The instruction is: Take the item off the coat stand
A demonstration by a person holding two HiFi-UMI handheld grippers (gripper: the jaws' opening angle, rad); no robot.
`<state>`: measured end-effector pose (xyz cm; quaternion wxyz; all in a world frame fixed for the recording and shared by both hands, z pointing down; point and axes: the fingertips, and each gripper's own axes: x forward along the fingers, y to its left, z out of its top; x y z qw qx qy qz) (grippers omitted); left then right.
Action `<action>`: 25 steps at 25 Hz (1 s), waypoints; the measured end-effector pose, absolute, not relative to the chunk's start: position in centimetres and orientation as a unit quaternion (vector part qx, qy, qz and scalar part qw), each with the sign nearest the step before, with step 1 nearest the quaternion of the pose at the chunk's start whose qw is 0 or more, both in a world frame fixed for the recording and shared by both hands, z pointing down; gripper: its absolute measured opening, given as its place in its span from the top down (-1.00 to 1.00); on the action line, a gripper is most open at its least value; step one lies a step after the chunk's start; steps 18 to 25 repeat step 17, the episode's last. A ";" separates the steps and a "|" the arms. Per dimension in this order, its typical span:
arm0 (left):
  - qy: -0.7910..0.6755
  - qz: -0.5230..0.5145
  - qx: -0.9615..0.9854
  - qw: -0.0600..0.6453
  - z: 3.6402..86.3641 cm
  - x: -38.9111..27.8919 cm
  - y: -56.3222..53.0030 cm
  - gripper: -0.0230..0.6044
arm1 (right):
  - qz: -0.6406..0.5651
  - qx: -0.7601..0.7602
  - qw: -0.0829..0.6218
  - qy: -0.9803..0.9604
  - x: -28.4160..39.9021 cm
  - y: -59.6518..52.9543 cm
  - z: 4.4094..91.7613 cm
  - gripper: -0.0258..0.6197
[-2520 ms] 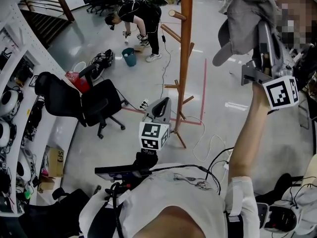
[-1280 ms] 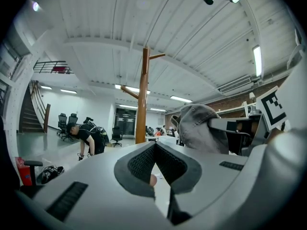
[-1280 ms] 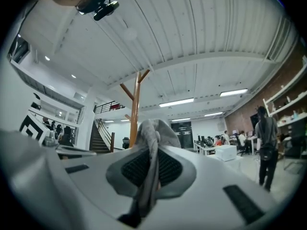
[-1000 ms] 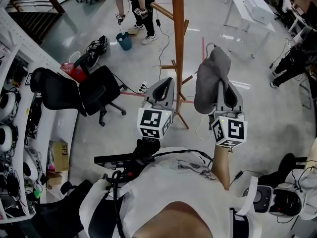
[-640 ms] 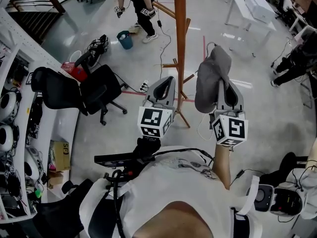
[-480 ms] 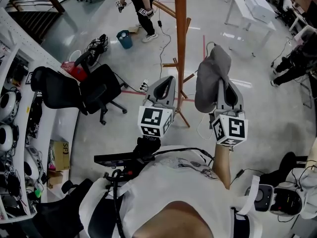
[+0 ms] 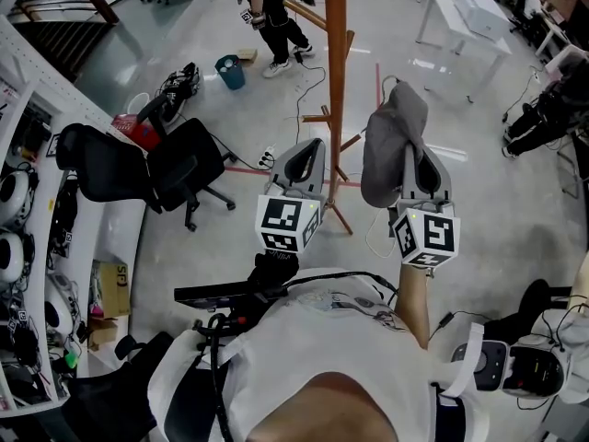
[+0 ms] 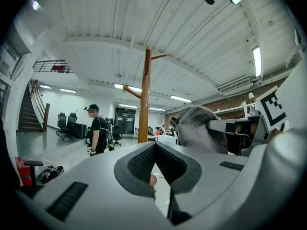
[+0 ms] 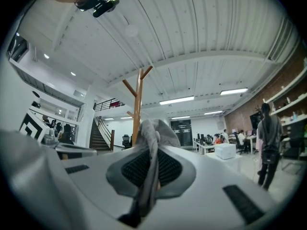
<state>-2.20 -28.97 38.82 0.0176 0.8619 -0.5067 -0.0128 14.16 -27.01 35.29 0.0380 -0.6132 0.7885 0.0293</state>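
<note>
Right gripper (image 7: 410, 159) pinches the grey cap (image 7: 386, 145) at centre right, just clear of the stand (image 7: 336, 81) at upper centre. Left gripper (image 7: 307, 155) has its jaws together, empty. Open floor (image 7: 497, 210) lies to the right.

Grippers: 2, grey plastic two-jaw, left gripper (image 7: 310, 145) and right gripper (image 7: 414, 152). Black-and-white marker cubes: 2, one on each gripper.

Grey fabric cap (image 7: 391, 141): 1. Tall brown wooden coat stand (image 7: 338, 63): 1, far centre.

Black swivel office chair (image 7: 175, 178): 1 at left, more far off at the top edge, number unclear. Small teal bucket (image 7: 230, 70): 1, far left. White rectangular table (image 7: 465, 17): 1, far right. Brown cardboard box (image 7: 109, 288): 1, near left.

Other people: 2, a person in black (image 7: 271, 12) far centre and a second person (image 7: 543, 109) at the right edge.
</note>
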 end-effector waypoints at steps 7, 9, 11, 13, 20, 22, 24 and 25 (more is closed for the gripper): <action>-0.505 -0.012 0.863 0.020 38.8 -1.6 -29.0 0.91 | 0.030 -0.618 0.028 0.785 14.7 -27.1 35.5 0.85; -0.505 -0.012 0.863 0.020 38.8 -1.7 -28.9 0.91 | 0.029 -0.619 0.027 0.784 14.7 -26.9 35.6 0.85; -0.505 -0.012 0.863 0.020 38.8 -1.7 -28.9 0.91 | 0.028 -0.620 0.026 0.784 14.8 -26.9 35.6 0.85; -0.505 -0.013 0.863 0.020 38.8 -1.5 -28.8 0.91 | 0.028 -0.621 0.026 0.783 15.0 -26.8 35.6 0.85; -0.504 -0.013 0.863 0.020 38.8 -1.1 -28.7 0.91 | 0.027 -0.620 0.025 0.784 15.3 -26.7 35.7 0.85; -0.504 -0.013 0.863 0.020 38.8 -1.1 -28.7 0.91 | 0.027 -0.620 0.025 0.784 15.3 -26.7 35.7 0.85; -0.504 -0.013 0.863 0.020 38.8 -1.1 -28.7 0.91 | 0.027 -0.620 0.025 0.784 15.3 -26.7 35.7 0.85; -0.504 -0.013 0.863 0.020 38.8 -1.1 -28.7 0.91 | 0.027 -0.620 0.025 0.784 15.3 -26.7 35.7 0.85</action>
